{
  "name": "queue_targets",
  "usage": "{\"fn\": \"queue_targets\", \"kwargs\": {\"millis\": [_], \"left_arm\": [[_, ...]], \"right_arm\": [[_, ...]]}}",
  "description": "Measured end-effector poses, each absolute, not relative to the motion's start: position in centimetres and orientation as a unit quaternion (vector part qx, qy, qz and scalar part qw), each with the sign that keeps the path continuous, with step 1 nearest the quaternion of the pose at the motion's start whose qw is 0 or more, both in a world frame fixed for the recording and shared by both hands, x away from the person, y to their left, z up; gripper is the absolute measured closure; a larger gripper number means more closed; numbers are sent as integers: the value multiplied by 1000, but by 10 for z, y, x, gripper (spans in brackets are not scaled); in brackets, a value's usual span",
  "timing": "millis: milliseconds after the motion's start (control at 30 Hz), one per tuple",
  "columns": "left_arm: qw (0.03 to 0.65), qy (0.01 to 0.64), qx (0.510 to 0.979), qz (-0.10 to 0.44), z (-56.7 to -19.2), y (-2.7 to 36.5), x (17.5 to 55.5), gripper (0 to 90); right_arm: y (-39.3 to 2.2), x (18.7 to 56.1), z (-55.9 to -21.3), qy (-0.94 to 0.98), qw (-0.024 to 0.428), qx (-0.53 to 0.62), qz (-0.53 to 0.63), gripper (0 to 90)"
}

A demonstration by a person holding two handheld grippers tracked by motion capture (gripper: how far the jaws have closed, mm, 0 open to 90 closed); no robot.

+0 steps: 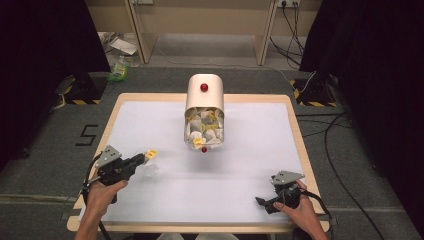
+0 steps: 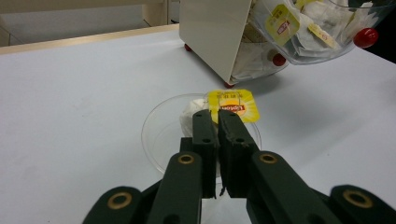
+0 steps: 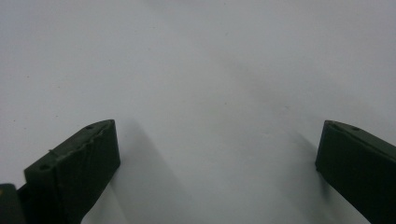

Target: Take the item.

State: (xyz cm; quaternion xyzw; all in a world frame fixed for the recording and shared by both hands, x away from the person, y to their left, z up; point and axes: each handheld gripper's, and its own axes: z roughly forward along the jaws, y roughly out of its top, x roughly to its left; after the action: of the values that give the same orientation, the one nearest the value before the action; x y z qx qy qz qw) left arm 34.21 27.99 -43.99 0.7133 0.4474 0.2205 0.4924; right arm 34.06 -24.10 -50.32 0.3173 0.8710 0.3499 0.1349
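A cream dispenser box (image 1: 204,97) with a red knob stands mid-table, its clear bin (image 2: 322,28) tipped open and full of several tea bags. My left gripper (image 1: 142,159) (image 2: 218,116) is shut on the yellow tag (image 2: 233,105) (image 1: 150,153) of a tea bag. The white bag (image 2: 190,113) lies in a clear round dish (image 2: 156,122) (image 1: 148,171) under the jaws. Over bare table at the front right, my right gripper (image 1: 261,202) (image 3: 217,140) is open with nothing between its jaws.
A white mat (image 1: 150,120) covers the wooden table (image 1: 295,125). Cables (image 1: 332,150) run over the floor to the right. Litter (image 1: 119,70) lies on the floor beyond the far left corner.
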Motion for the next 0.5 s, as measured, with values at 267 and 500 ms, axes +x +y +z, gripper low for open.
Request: {"fn": "queue_targets", "kwargs": {"millis": [267, 500], "left_arm": [[501, 444, 708, 223, -435, 279, 341, 737], [504, 439, 710, 221, -431, 275, 341, 664]], "right_arm": [[-241, 341, -503, 871, 135, 317, 350, 3], [-241, 341, -503, 871, 135, 317, 350, 3]]}}
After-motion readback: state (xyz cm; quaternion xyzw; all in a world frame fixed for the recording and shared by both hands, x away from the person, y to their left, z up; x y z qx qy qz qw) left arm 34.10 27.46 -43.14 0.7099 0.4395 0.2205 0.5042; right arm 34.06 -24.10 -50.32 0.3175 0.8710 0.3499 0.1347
